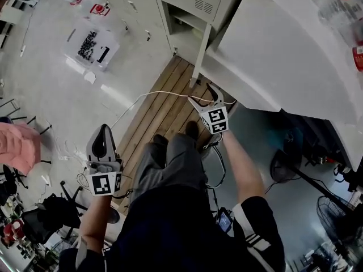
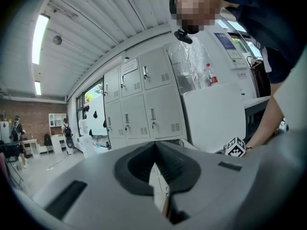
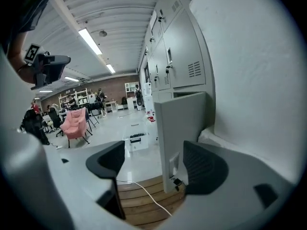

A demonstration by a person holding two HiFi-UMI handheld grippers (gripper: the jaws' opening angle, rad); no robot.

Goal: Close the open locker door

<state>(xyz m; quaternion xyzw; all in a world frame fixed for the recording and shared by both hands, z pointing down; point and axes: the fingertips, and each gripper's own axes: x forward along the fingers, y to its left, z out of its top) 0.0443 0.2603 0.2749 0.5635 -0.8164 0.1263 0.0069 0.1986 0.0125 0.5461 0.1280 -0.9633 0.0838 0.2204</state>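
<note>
Right gripper (image 3: 154,158): sits low at the free edge of the open locker door (image 3: 184,123), jaws apart, that edge between them with neither pad seen pressing on it. Holds the left gripper (image 1: 103,134) well away from the door, jaws together on nothing. Risks a rebound of the door from too hard a shove, a slip off the thin edge by the door's latch (image 3: 173,163), or a snag on the white cable (image 3: 144,191) just below the door.

A white cable (image 1: 148,94) lies across the wooden platform (image 1: 161,118).
</note>
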